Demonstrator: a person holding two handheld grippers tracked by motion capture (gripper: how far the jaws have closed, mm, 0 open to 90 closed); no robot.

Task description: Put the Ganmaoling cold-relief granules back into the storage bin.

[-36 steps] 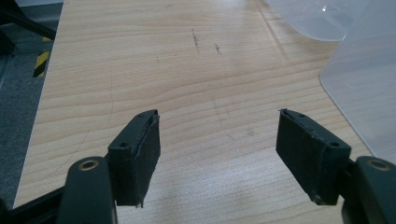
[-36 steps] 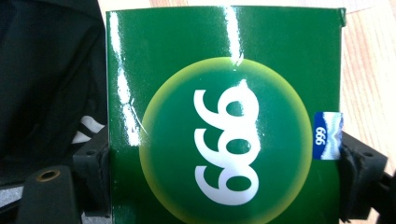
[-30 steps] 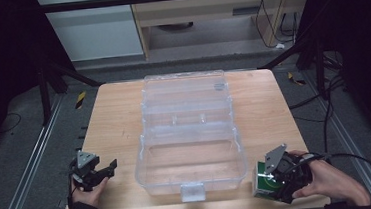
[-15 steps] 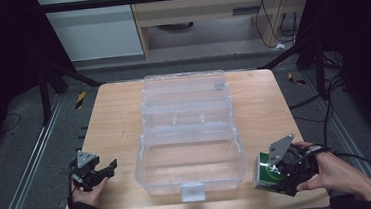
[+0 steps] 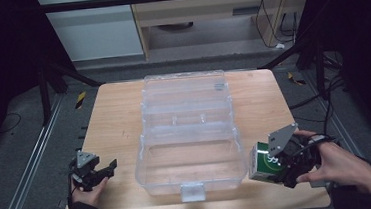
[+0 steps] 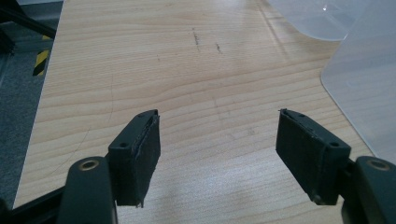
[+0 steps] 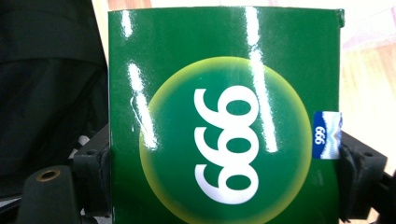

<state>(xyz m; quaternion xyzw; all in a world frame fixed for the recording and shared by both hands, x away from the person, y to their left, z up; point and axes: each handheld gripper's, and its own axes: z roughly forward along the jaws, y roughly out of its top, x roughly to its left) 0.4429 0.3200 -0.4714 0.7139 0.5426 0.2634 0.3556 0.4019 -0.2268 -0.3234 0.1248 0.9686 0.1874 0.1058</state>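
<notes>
A clear plastic case (image 5: 188, 134) lies open in the middle of the wooden table (image 5: 114, 115), lid tipped back, its latch facing the near edge. My right gripper (image 5: 271, 170) is shut on a green box (image 5: 264, 163) printed with white numerals, held just above the table to the right of the case's front corner. In the right gripper view the green box (image 7: 224, 121) sits clamped between both black jaws. My left gripper (image 5: 106, 171) rests near the table's front left corner, open and empty, its pads (image 6: 142, 151) apart over bare wood.
The case's clear edge (image 6: 369, 79) shows at the right of the left gripper view. Metal rails (image 5: 27, 162) run along both sides of the table. A cabinet and cables (image 5: 271, 12) stand beyond the far edge.
My right gripper has lifted the green box up off the table and slightly right. The left gripper has stayed put.
</notes>
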